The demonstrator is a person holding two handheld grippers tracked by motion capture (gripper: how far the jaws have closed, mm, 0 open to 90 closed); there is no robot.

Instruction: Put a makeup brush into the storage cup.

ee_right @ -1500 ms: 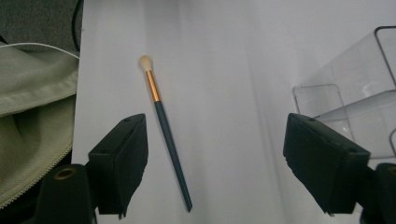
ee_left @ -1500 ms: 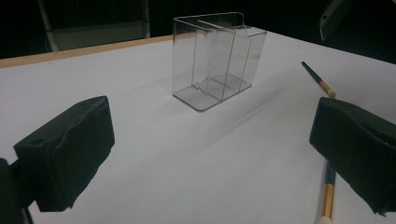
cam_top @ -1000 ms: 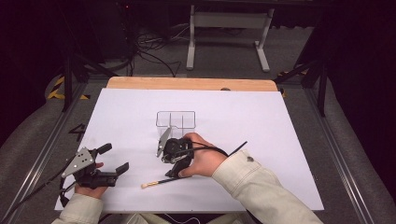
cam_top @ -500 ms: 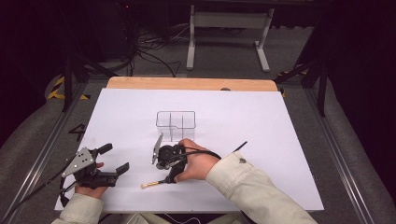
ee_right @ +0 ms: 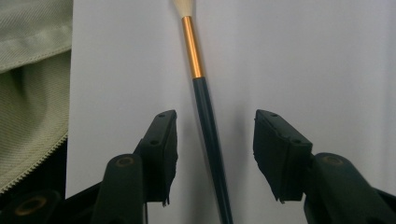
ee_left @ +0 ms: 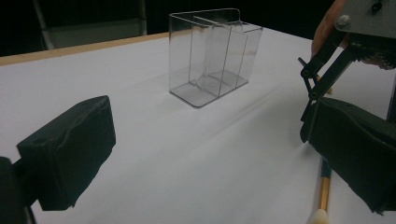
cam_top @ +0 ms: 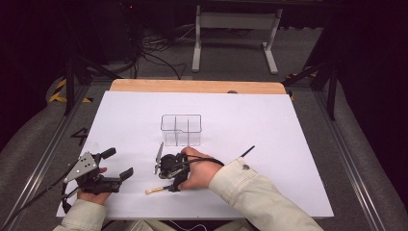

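A long paintbrush (ee_right: 205, 107) with a dark handle, gold ferrule and pale bristles lies flat on the white table. Its bristle end (cam_top: 152, 191) points toward the near edge. My right gripper (ee_right: 214, 115) hangs over it, one jaw on each side of the handle. The jaws have just been closing; white table shows between each pad and the handle, so nothing is gripped. From above, that gripper (cam_top: 170, 184) sits low over the brush. My left gripper (cam_top: 120, 162) rests open at the near left with nothing between its fingers (ee_left: 70, 149).
A clear plastic box (cam_top: 181, 129) with dividers stands upright mid-table, just beyond the right hand; it looks empty (ee_left: 215, 56). The person's sleeve (cam_top: 250, 192) crosses the near right. The white table cover (cam_top: 269, 120) ends at a wooden strip at the far edge.
The right gripper has sunk toward the table and shifted left and nearer along the brush, with its jaws narrower. The left gripper has stayed put.
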